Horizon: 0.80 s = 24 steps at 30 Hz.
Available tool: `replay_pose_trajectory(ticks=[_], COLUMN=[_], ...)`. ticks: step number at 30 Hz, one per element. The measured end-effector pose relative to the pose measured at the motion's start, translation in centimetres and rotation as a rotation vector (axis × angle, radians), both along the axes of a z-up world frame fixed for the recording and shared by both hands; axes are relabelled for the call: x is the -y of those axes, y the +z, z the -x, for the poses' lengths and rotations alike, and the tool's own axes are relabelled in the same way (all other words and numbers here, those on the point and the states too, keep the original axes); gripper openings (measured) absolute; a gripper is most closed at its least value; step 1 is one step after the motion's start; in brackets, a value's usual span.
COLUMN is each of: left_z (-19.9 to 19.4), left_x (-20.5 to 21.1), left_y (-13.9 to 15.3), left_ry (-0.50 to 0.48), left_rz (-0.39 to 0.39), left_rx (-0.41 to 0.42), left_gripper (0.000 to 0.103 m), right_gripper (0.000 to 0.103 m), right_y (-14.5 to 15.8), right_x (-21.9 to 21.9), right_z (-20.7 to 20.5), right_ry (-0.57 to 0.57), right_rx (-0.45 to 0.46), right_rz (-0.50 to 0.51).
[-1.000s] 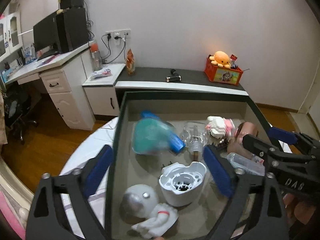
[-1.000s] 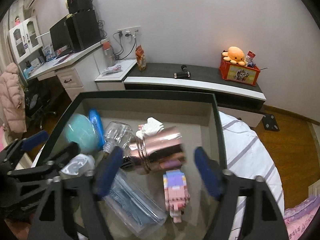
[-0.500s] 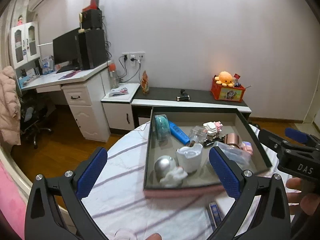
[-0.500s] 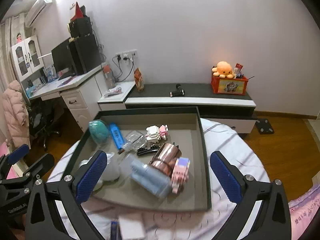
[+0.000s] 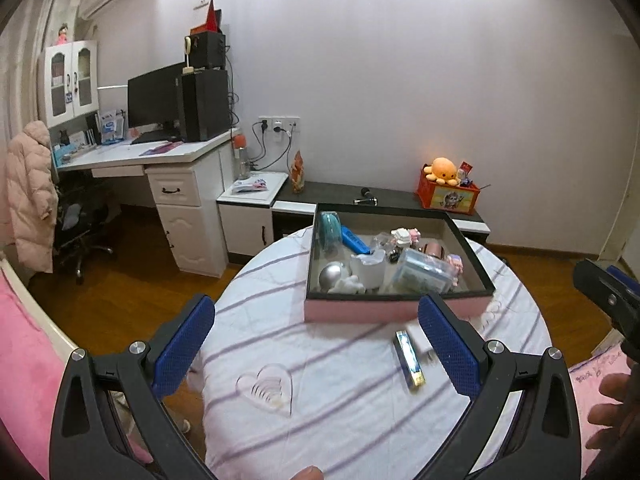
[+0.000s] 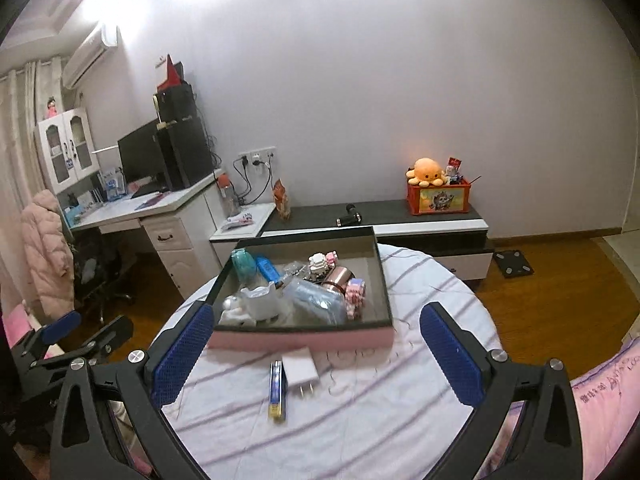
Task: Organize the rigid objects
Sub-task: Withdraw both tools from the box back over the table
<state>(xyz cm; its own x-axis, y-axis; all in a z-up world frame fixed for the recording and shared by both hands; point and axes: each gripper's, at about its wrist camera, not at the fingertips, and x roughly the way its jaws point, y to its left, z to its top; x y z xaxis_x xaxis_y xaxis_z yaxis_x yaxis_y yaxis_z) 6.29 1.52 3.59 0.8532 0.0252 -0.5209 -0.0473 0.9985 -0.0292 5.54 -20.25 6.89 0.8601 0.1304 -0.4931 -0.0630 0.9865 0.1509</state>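
Both claws, the left claw (image 5: 316, 344) and right claw (image 6: 316, 350), now sit pulled back from the box (image 5: 396, 308). The striped table (image 6: 360, 420), a blue bar (image 6: 277, 390) and a white charger (image 6: 301, 372) come into view.

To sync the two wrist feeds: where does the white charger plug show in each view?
Left wrist: the plug lies on the table just in front of the pink box, mostly hidden behind the left tool's right finger.
Right wrist: lower centre, in full view, near the box front.
Shared landmark: the blue bar lying beside it.
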Motion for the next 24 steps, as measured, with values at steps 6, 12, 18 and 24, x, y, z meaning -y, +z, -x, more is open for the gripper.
replay_pose_trajectory(ticks=[6, 12, 18, 24], left_z=[3.7, 6.0, 7.5, 7.9], left_x=[0.3, 0.5, 0.4, 0.5], left_y=[0.7, 1.2, 1.2, 1.1], left_ry=[0.009, 0.002, 0.003, 0.005], left_rz=[0.004, 0.012, 0.02, 0.018], left_rx=[0.021, 0.032, 0.032, 0.033], left_gripper=[0.103, 0.103, 0.103, 0.103], right_gripper=[0.103, 0.103, 0.103, 0.103], right_y=[-0.1, 0.2, 0.6, 0.7], right_x=[1.1, 1.2, 0.6, 0.1], right_z=[5.0, 7.6, 8.4, 8.9], right_ry=[-0.023, -0.032, -0.019, -0.009], right_rx=[0.008, 0.021, 0.031, 0.036], right_rz=[0.003, 0.022, 0.024, 0.031])
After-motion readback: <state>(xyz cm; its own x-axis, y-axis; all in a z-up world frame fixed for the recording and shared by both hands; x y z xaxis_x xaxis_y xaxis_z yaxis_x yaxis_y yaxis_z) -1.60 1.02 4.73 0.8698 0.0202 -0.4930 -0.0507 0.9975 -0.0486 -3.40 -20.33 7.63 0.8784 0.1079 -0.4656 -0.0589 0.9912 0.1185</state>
